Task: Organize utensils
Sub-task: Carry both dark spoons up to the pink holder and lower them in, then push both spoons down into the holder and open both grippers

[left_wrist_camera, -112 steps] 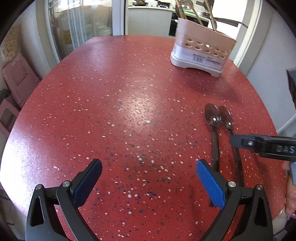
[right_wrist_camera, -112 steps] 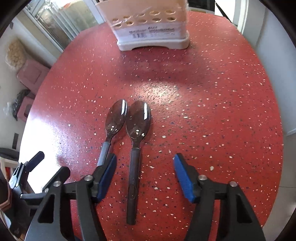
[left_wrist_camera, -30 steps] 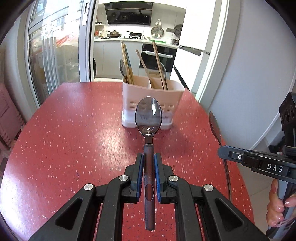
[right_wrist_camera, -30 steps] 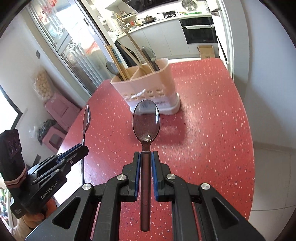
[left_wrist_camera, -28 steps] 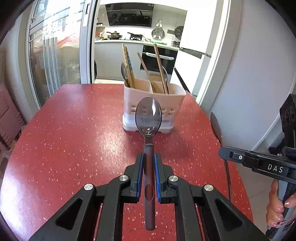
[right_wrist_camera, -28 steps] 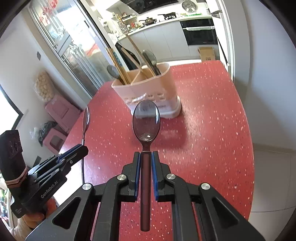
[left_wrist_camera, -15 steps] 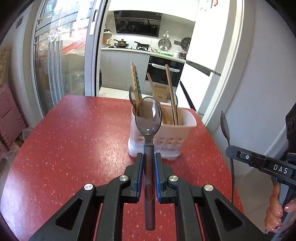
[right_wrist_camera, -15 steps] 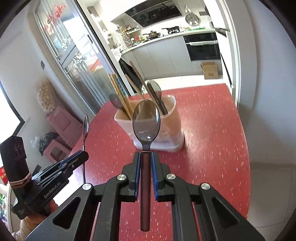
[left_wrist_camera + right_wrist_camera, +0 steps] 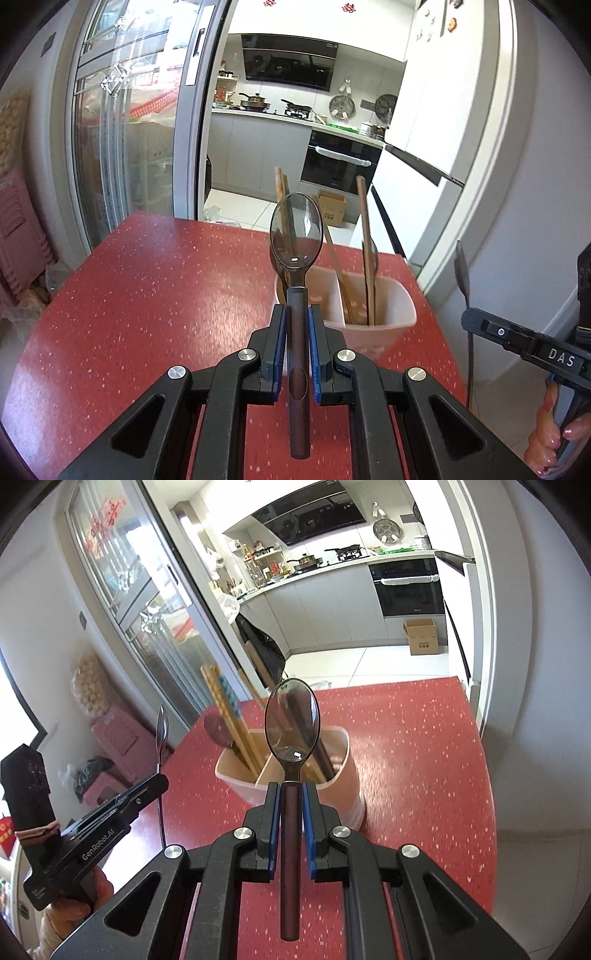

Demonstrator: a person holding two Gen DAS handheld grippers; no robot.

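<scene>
Left gripper (image 9: 297, 334) clamped on the dark handle of a spoon (image 9: 295, 230), blue pads (image 9: 277, 347) tight on both sides, bowl pointing up and forward, held in the air above the table (image 9: 147, 288). In the left view that bowl overlaps the left compartment of the holder (image 9: 391, 314). The pinkish holder stands on the red speckled table near its far right edge. It has a divider; chopsticks (image 9: 364, 236) and other wooden sticks lean in both compartments.

Right gripper (image 9: 289, 812) likewise closed on a second spoon (image 9: 291, 720) by its handle, bowl up, off the table. In the right view this bowl sits in front of the holder's (image 9: 347, 768) right compartment, over the rim. Patterned chopsticks (image 9: 225, 705) and a dark spoon (image 9: 218, 729) stand in the left compartment.

Each view shows the other gripper off to the side with its spoon upright: the right one (image 9: 476, 321) at the right edge of the left view, the left one (image 9: 155, 781) at the left of the right view. Kitchen with oven (image 9: 406, 587) behind.
</scene>
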